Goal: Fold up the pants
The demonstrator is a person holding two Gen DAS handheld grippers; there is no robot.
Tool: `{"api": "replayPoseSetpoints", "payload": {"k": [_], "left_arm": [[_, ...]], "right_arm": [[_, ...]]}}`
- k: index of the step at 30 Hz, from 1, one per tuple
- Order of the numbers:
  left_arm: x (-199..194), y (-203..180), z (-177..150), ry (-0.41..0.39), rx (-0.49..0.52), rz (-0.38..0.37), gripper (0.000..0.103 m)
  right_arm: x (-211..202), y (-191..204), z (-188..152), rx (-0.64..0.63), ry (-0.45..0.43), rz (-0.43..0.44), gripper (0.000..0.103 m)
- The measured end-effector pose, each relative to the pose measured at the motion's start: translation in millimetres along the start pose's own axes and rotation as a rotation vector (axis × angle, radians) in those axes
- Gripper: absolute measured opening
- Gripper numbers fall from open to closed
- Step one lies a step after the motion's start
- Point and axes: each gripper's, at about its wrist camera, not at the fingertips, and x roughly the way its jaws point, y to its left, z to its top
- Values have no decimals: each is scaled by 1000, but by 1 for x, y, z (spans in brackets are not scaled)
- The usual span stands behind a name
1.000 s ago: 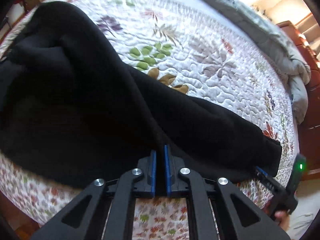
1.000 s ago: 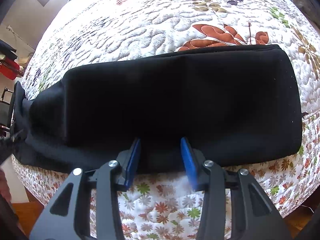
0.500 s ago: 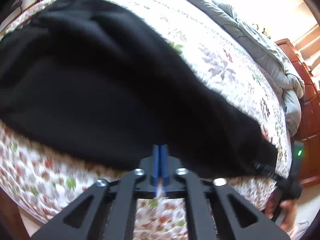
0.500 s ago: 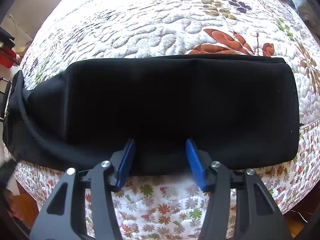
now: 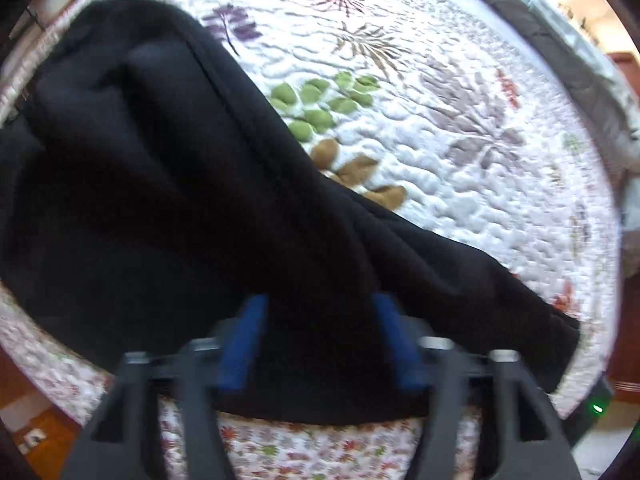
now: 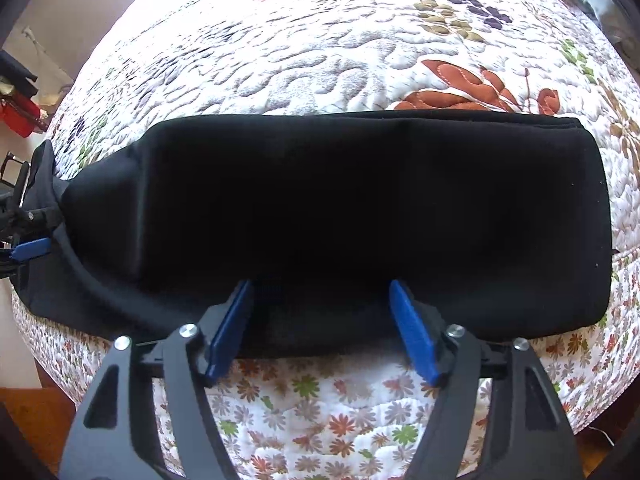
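Observation:
Black pants (image 6: 360,216) lie folded lengthwise along the near edge of a floral quilted bed. In the left wrist view the pants (image 5: 160,184) bunch up at the left and taper to the right. My left gripper (image 5: 320,308) is open, its blue pads either side of the pants' near edge. My right gripper (image 6: 320,292) is open too, its pads straddling the near edge of the pants. The left gripper's blue pad also shows in the right wrist view (image 6: 30,249) at the far left end of the pants.
The white floral quilt (image 6: 320,40) covers the bed and hangs over the near edge (image 6: 320,412). A grey blanket (image 5: 560,40) lies along the far right side. Wooden furniture (image 5: 628,380) stands at the right, and wood floor (image 6: 36,412) shows below.
My left gripper was shut on the pants' edge and has opened, letting the fabric go. My right gripper stayed open and widened a little.

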Motion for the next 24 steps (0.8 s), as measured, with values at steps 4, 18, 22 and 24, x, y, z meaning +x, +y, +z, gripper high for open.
{"api": "replayPoseSetpoints", "payload": {"k": [4, 18, 22, 24], "left_arm": [[-6, 8, -20, -28, 15, -38, 6], [-5, 76, -101, -258, -123, -173, 0], [9, 89, -99, -241, -149, -203, 0], [5, 90, -98, -247, -134, -199, 0]], "right_arm": [[3, 6, 0, -5, -3, -5, 77], [-9, 18, 2, -27, -29, -29, 60], [-19, 59, 8, -87, -9, 183, 57], [-15, 85, 12, -130, 10, 243, 52]]}}
